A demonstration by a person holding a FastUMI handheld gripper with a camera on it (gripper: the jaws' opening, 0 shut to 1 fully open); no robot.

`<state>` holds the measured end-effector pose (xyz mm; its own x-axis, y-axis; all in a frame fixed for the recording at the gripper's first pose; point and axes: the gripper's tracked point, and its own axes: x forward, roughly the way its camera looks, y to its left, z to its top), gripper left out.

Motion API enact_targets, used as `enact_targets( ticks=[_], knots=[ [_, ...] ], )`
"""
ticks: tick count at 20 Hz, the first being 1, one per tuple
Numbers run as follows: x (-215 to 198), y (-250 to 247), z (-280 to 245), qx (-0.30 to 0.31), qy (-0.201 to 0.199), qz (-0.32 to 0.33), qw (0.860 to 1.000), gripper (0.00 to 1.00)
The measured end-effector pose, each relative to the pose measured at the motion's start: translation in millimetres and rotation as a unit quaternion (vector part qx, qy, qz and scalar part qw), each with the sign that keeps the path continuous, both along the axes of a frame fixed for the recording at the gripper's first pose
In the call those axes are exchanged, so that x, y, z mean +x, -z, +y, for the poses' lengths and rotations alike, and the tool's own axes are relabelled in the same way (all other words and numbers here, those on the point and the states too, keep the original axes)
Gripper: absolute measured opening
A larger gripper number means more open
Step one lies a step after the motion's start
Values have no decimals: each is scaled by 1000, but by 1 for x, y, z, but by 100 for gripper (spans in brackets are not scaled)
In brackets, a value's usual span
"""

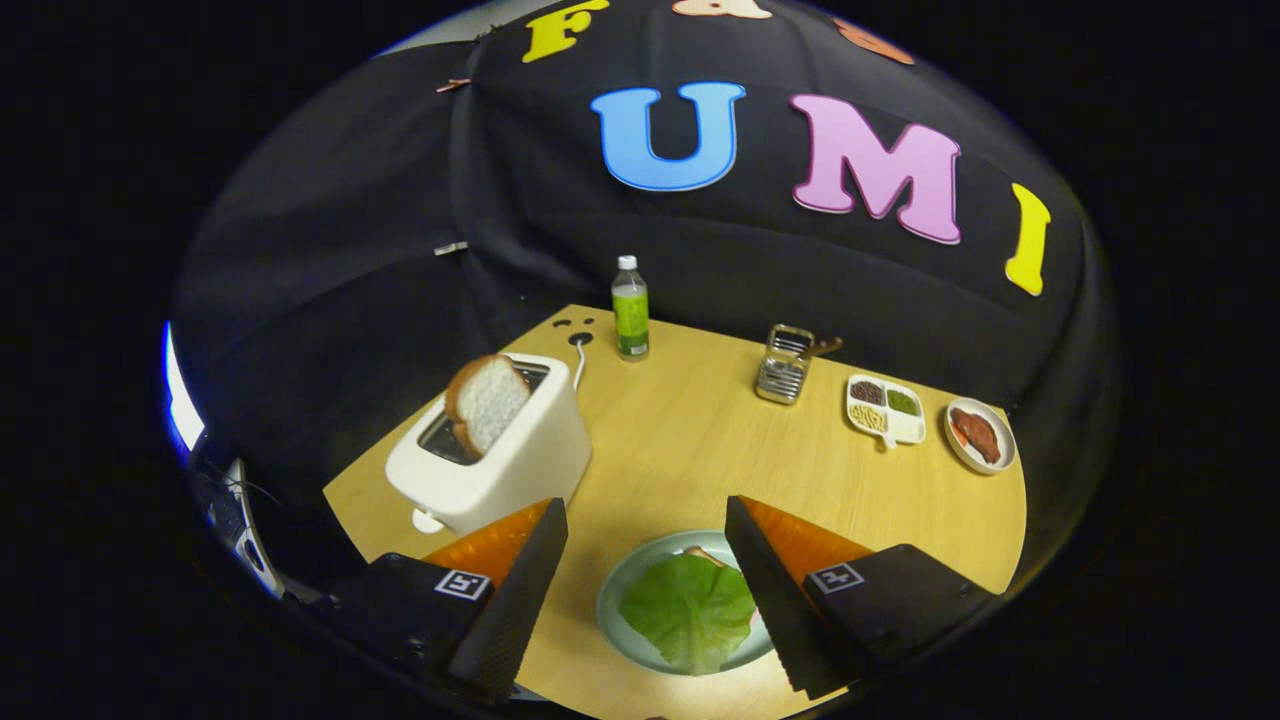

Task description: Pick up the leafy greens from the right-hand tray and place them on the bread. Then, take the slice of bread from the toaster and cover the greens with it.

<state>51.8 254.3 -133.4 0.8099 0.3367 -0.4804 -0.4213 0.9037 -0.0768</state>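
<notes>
Greens are lying on the plate, covering the bread. The gripper is hanging wide open, holding nothing. Next is probably reaching the toaster for its slice.

Light falls from above onto the wooden surface, which shows warm and evenly bright, while the booth around it sinks into near black. The brightest patch lies by the near edge, washing out the wood beside the plate and putting a sheen on the green leaf. The toaster casts only a soft shadow. A blue-white glare streaks the far left. The fisheye bends the surface edges strongly. The open fingers look sharp; small dishes far off are soft.
</notes>
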Motion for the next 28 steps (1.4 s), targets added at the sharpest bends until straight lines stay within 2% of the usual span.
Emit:
enact_targets(
  ticks=[5, 11, 21, 23, 24, 26, 28],
  knots=[
    [-1, -19, 62, -4, -60, -21, 998, 99],
    [5, -13, 123, -13, -102, -23, 994, 99],
    [55, 49, 172, -59, -75, 0, 995, 100],
    [62, 57, 173, -62, -66, 5, 996, 95],
    [64, 60, 171, -64, -61, 8, 996, 83],
    [65, 63, 169, -61, -42, 7, 997, 68],
    [61, 66, 171, -55, -40, 15, 998, 51]
  ],
)
